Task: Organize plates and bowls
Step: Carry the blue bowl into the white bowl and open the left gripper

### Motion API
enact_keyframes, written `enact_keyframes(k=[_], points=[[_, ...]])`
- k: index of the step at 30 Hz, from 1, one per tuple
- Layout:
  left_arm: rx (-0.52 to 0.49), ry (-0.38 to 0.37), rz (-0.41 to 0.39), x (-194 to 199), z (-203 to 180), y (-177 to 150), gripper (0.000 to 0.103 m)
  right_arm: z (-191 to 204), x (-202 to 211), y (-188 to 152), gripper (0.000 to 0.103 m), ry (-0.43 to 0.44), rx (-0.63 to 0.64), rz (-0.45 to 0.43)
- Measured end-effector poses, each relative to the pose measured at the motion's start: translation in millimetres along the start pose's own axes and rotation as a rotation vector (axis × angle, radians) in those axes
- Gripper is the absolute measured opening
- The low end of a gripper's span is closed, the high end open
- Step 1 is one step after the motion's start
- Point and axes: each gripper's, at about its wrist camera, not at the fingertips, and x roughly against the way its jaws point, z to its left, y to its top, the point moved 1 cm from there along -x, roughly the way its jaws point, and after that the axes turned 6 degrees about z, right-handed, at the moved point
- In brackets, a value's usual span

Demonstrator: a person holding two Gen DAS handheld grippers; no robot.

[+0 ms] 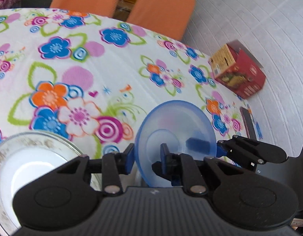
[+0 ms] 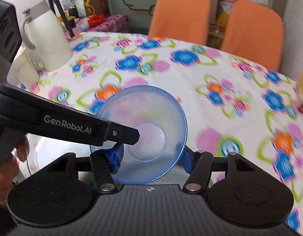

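Observation:
A translucent blue bowl (image 1: 177, 122) hangs tilted above the flowered tablecloth (image 1: 76, 59). My left gripper (image 1: 147, 156) is shut on its near rim, one finger outside the wall and one inside. In the right wrist view the same blue bowl (image 2: 149, 118) sits between the two blue-padded fingers of my right gripper (image 2: 150, 158), which press its sides. The left gripper's finger (image 2: 129, 135) reaches into the bowl from the left. A white dish with a speckled rim (image 1: 33, 167) lies low at the left, under the left gripper.
A red food carton (image 1: 238, 72) stands at the table's right edge, with a dark flat object (image 1: 249, 122) near it. A white jug (image 2: 49, 37) and white mug (image 2: 23, 72) stand far left. Two orange chairs (image 2: 180, 13) face the far side. A hand (image 2: 5, 167) holds the left gripper.

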Motion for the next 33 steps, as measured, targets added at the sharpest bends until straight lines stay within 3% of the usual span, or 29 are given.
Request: enact_keyframes(k=[5, 10, 11, 15, 19, 25, 30, 33], points=[[-0.049, 0.029, 0.057, -20.3, -27.8, -30.1, 0.013, -13.5, 11.6, -41.0, 0.047, 0.007, -0.024, 0.026], [-0.06, 0.059, 0.089, -31.2, -32.7, -42.1, 0.014, -21.4, 7.3, -60.0, 0.048, 0.054, -0.044, 0.025], [-0.06, 0.055, 0.093, -32.8, -32.6, -42.6, 0.017, -23.0, 8.9, -64.3, 0.047, 0.068, -0.052, 0.018], [-0.08, 0.05, 0.073, -30.6, -34.2, -42.3, 0.043, -30.0, 16.5, -71.1, 0.047, 0.06, -0.071, -0.023], [-0.11, 0.066, 0.042, -23.6, -38.3, -39.5, 0.045, -43.4, 24.0, -77.3, 0.047, 0.042, -0.12, -0.062], [-0.151, 0.008, 0.002, 0.5, -32.3, -39.2, 0.049, -63.5, 39.2, -94.5, 0.048, 0.03, -0.213, -0.152], [-0.219, 0.066, -0.041, 25.7, -17.8, -31.4, 0.053, -69.7, 43.0, -120.7, 0.049, 0.063, -0.317, -0.226], [-0.289, 0.1, 0.015, 25.5, -8.1, -22.4, 0.053, -71.5, 37.9, -134.7, 0.049, 0.084, -0.381, -0.243]])
